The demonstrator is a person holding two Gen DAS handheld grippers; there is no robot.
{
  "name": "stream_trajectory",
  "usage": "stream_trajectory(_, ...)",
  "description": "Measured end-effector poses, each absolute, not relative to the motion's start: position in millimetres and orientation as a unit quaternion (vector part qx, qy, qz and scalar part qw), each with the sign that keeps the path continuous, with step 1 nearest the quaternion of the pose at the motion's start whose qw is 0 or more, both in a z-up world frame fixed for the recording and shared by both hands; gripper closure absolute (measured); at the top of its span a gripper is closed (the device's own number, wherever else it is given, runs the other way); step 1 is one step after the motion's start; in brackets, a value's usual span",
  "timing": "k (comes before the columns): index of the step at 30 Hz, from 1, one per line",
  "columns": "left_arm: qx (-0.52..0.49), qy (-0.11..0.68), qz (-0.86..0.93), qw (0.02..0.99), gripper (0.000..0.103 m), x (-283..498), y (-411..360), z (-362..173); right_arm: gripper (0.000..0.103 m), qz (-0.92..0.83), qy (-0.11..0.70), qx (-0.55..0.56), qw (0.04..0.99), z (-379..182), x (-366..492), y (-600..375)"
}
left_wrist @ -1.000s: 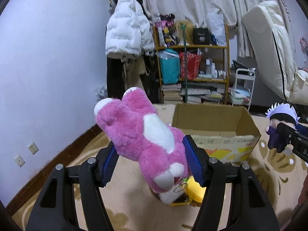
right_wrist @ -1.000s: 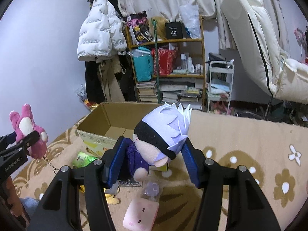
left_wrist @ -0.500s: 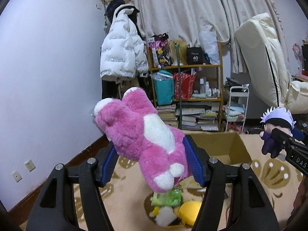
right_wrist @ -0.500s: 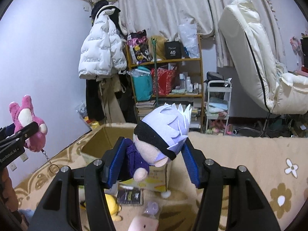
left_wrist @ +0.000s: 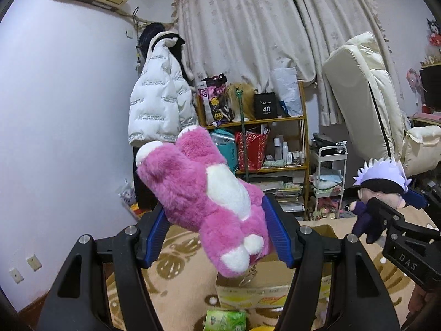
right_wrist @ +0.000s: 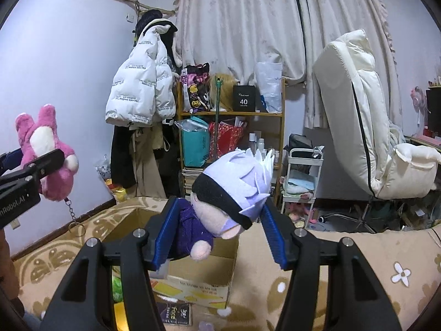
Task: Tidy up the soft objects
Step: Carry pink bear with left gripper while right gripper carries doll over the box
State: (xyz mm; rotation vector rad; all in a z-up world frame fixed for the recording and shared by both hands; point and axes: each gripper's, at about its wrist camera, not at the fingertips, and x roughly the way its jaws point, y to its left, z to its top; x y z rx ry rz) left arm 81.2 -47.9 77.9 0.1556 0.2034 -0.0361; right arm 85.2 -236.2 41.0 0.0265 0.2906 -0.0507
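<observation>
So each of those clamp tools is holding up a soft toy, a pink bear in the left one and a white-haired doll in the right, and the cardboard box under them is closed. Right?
Not quite: the cardboard box is open, not closed. The right wrist view shows into it past its top edge. The rest holds: the left gripper clamps the pink bear, and the right gripper clamps the white-haired doll.

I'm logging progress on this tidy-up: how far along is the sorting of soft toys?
Nothing visibly boxed yet. In hand: left gripper clamps the pink-and-white plush bear; right gripper clamps the white-haired, purple-clothed plush doll. Left: placing both in the open cardboard box below.
</observation>
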Motion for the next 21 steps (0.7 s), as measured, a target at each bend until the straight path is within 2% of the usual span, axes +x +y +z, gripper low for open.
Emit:
stream_trajectory(8,0.073,0.088,-0.043,0.993,0.038,93.2,-49.0,76.9,0.041,-0.027,0.123,-0.004,0.992,41.3,103.7,-232.5)
stream_trajectory(17,0.05,0.101,-0.038,0.993,0.039,121.5,-42.5,54.2,0.041,-0.023,0.139,-0.002,0.99,11.9,120.5,-231.8)
stream_trajectory(18,0.047,0.107,-0.043,0.992,0.04,126.2,-41.2,51.7,0.041,-0.019,0.142,-0.002,0.99,8.2,122.4,-231.0)
stream_trajectory(19,0.044,0.114,-0.05,0.991,0.046,131.2,-40.4,48.6,0.041,-0.017,0.145,-0.004,0.989,5.7,124.2,-229.6)
stream_trajectory(21,0.045,0.145,-0.045,0.987,0.048,148.0,-39.9,38.0,0.041,-0.011,0.153,-0.011,0.988,0.7,130.7,-227.0)
